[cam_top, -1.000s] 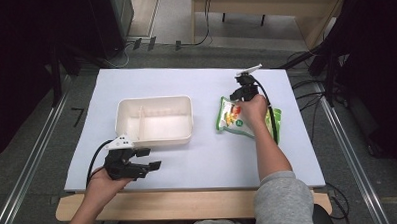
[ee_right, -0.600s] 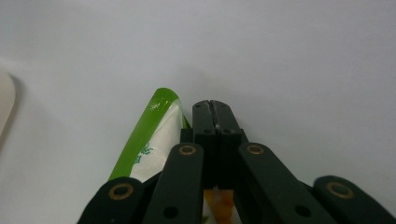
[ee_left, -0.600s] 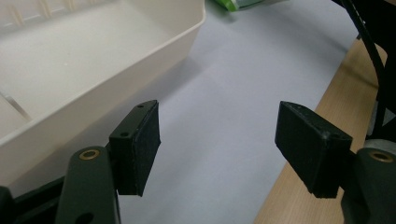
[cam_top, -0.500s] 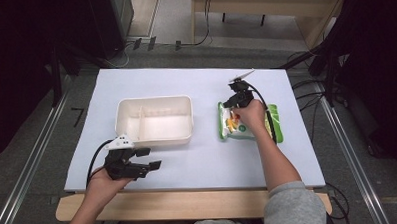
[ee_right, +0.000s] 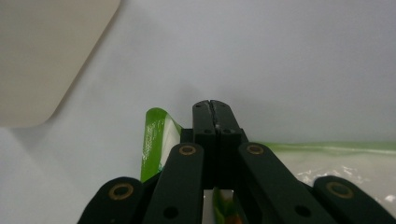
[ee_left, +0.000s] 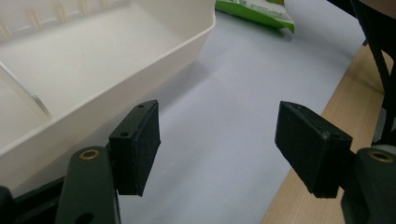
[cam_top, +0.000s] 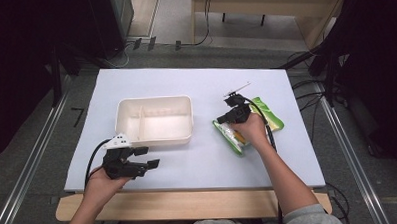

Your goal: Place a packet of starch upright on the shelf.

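Pale blue-white table mat (cam_top: 195, 82) carries everything. Cream rectangular plastic tray with divider (cam_top: 154, 119) sits left of centre; looks rigid, light, rim offers good hold. Green crinkly plastic snack bag (cam_top: 270, 115) lies right of tray, just beside it; judged light, soft, slippery film, contents perhaps crushable (best pinched at flat sealed edge). Right gripper (ee_right: 215, 108): jaws pressed together on bag's edge, green film showing at both sides. Left gripper (ee_left: 217, 144): jaws spread wide, holding nothing, hovering near tray's front corner above mat.
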`<state>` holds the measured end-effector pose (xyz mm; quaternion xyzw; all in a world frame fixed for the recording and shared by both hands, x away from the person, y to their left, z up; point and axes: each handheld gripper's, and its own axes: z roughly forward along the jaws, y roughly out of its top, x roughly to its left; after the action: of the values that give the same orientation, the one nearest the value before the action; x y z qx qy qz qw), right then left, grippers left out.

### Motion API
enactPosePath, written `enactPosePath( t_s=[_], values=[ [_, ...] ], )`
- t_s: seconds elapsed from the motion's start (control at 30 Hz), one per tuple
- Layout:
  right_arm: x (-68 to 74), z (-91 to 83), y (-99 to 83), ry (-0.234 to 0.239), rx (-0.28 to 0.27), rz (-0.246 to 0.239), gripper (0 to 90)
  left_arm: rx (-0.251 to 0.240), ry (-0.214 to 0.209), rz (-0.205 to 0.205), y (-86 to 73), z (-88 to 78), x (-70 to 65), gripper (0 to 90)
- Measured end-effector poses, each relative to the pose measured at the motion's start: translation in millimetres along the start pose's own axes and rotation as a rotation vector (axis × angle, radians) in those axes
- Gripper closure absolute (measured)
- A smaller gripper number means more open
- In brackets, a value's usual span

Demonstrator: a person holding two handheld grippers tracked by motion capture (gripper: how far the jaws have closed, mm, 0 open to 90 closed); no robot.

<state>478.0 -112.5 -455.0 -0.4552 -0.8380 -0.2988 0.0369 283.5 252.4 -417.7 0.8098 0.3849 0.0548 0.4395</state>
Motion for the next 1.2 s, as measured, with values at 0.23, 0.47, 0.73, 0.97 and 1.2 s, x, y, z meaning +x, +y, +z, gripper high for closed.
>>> enactPosePath(
  t_s=[0.23, 0.47, 0.73, 0.97, 1.2],
  values=[
    [12.4, -2.8, -12.6, 0.020, 0.013, -0.024, 90.0, -0.002, -0.006, 0.001, 0.8, 1.9, -0.9, 31.6],
    [23.9, -6.8, -26.2, 0.053, 0.039, -0.046, 90.0, -0.009, 0.002, 0.008, 2.5, 0.4, -0.2, 31.7],
    [34.4, -12.7, -44.3, 0.089, 0.062, -0.091, 90.0, -0.008, 0.018, 0.009, 2.2, -1.6, 1.1, 31.6],
    [39.3, -15.5, -54.0, 0.084, 0.081, -0.126, 90.0, 0.002, 0.014, 0.017, 2.4, -0.9, 0.2, 31.6],
    [39.5, -21.1, -62.6, 0.087, 0.108, -0.155, 90.0, -0.003, 0.018, 0.018, 2.6, -1.8, -0.2, 31.6]
  ],
)
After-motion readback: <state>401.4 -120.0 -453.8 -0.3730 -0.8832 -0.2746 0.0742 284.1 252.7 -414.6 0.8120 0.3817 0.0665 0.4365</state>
